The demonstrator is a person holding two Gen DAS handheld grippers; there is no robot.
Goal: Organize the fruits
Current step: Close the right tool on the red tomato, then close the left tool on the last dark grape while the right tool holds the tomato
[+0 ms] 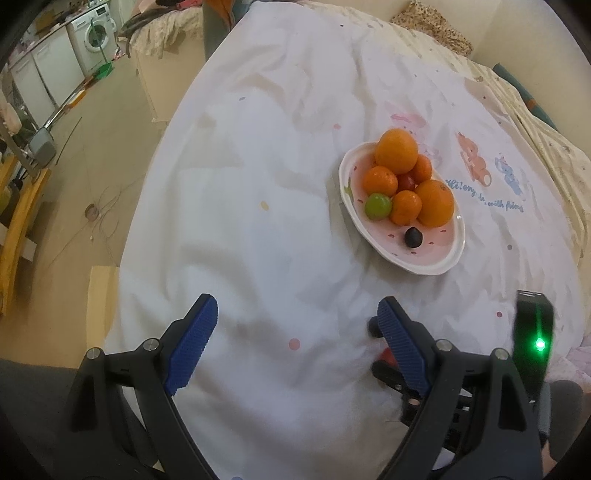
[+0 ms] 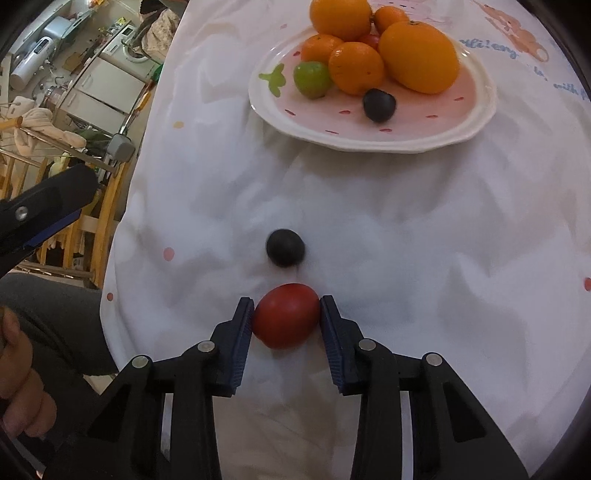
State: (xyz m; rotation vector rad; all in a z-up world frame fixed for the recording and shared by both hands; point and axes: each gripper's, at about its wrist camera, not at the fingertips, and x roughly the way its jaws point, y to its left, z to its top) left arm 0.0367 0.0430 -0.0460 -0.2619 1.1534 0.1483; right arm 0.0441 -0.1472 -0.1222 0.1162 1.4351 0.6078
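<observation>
A pink plate point(image 1: 439, 258) point(image 2: 424, 125) on the white cloth holds several oranges point(image 1: 396, 150) point(image 2: 419, 55), a green fruit point(image 1: 377, 206) point(image 2: 312, 79) and a dark plum point(image 1: 413, 237) point(image 2: 379, 105). In the right wrist view my right gripper point(image 2: 286, 317) is shut on a red tomato point(image 2: 285, 315) resting on the cloth. A second dark plum point(image 2: 285, 247) lies just beyond it. My left gripper point(image 1: 295, 332) is open and empty above the cloth, left of the right gripper point(image 1: 391, 354).
The cloth-covered table point(image 1: 258, 203) ends at the left over a tan floor point(image 1: 92, 155). Wooden chairs point(image 2: 99, 206) stand at the left. A washing machine point(image 1: 96, 37) stands far left. A patterned cushion point(image 1: 436, 26) lies at the back.
</observation>
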